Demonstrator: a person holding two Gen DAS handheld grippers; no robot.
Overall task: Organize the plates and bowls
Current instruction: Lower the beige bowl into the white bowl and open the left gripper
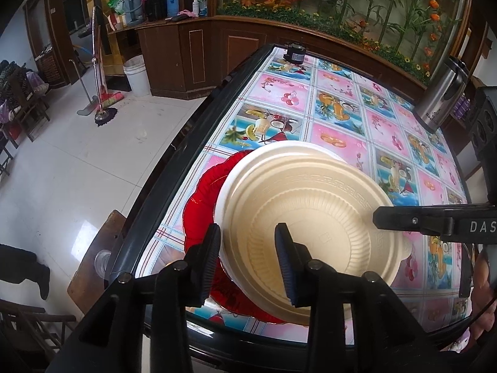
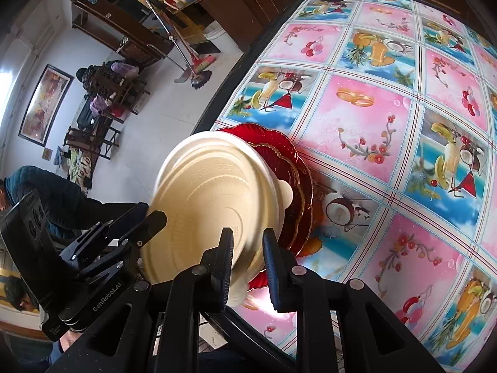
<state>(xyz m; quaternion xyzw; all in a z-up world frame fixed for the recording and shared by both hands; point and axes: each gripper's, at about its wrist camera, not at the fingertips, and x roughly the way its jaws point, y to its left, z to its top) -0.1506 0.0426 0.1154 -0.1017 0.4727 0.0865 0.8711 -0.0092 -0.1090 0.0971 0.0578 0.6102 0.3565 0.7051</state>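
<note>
Cream bowls [image 1: 310, 217] sit nested on the red plates [image 1: 198, 214] at the desk's [image 1: 341, 118] near-left edge, stacking looks done; my left tool [image 1: 248, 258] and right tool [image 2: 248, 267] straddle the rim, jaws slack, not pinching.

We read "DAS" in pale capitals on the black arm of the right gripper [image 1: 435, 222], which reaches in from the right of the left gripper's view, the word cut off at the picture's edge. In the right wrist view we read "GenRobot.AI" in white along the black body of the left gripper [image 2: 155, 217], low and to the left of the right gripper's own fingers. Dark print also runs round the base of the steel flask [image 1: 441, 96], far ahead and to the right, but we cannot read it.
</note>
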